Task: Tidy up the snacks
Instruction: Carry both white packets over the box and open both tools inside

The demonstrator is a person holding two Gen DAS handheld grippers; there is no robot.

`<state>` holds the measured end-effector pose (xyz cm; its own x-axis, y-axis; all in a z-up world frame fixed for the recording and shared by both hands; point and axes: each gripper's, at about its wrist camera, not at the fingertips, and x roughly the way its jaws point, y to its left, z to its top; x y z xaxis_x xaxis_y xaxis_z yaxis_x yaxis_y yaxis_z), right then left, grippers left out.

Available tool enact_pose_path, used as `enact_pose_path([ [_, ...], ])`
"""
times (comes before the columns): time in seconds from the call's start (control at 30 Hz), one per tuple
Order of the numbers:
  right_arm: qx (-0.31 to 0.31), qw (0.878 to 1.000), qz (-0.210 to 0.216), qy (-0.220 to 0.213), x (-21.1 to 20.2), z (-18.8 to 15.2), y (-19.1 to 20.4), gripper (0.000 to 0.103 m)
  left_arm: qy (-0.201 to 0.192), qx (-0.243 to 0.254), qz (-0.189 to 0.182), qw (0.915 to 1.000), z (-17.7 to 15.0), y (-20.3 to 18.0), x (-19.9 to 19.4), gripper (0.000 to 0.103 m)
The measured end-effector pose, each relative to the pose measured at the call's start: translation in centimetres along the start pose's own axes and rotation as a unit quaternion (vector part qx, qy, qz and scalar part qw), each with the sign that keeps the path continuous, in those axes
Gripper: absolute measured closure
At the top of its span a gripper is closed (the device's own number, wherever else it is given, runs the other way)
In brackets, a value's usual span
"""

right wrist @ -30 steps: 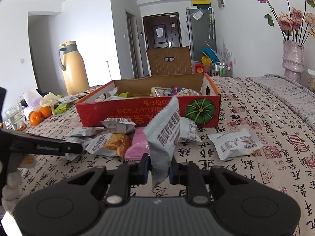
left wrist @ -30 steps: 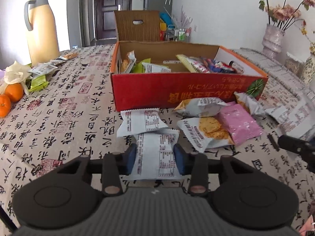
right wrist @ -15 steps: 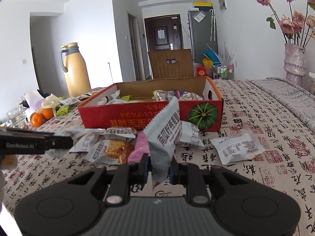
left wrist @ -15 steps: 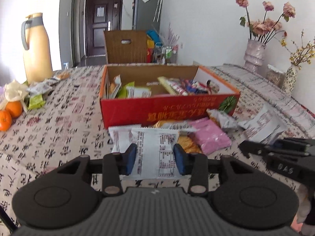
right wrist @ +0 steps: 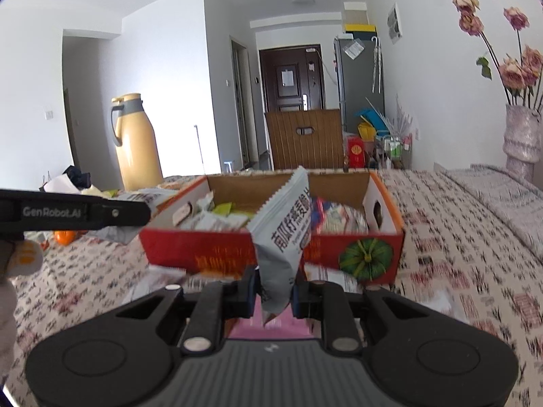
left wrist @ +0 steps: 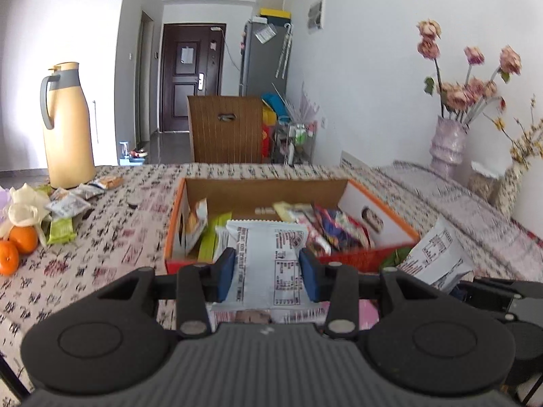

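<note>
White foil in both grips: the left gripper (left wrist: 268, 273) has its jaws clamped on a flat white snack packet (left wrist: 269, 264), printed back facing up, held in the air just in front of the red cardboard box (left wrist: 353, 257). The right gripper (right wrist: 273, 296) pinches a grey-white snack bag (right wrist: 283, 234) upright by its lower end, its top edge rising in front of the box's near wall (right wrist: 203, 251). The box sits open on the patterned tabletop (right wrist: 458, 237), with packets already inside. A pink packet (right wrist: 268, 327) lies under the right gripper. Far left stand a yellow thermos jug (left wrist: 68, 125) and two oranges (left wrist: 15, 249); far right, a vase of dried roses (left wrist: 448, 142).
</note>
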<state>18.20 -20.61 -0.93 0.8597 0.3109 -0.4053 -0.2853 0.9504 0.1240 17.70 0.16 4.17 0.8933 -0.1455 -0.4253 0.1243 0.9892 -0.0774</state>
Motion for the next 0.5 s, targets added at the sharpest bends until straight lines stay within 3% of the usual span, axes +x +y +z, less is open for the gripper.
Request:
enact_pose_path([
  [0.5, -0.01, 1.0, -0.001, -0.014, 6.8, 5.6, -1.1, 0.085, -0.015, -0.01, 0.025, 0.9995, 4.6, 0.0, 6.6, 0.061],
])
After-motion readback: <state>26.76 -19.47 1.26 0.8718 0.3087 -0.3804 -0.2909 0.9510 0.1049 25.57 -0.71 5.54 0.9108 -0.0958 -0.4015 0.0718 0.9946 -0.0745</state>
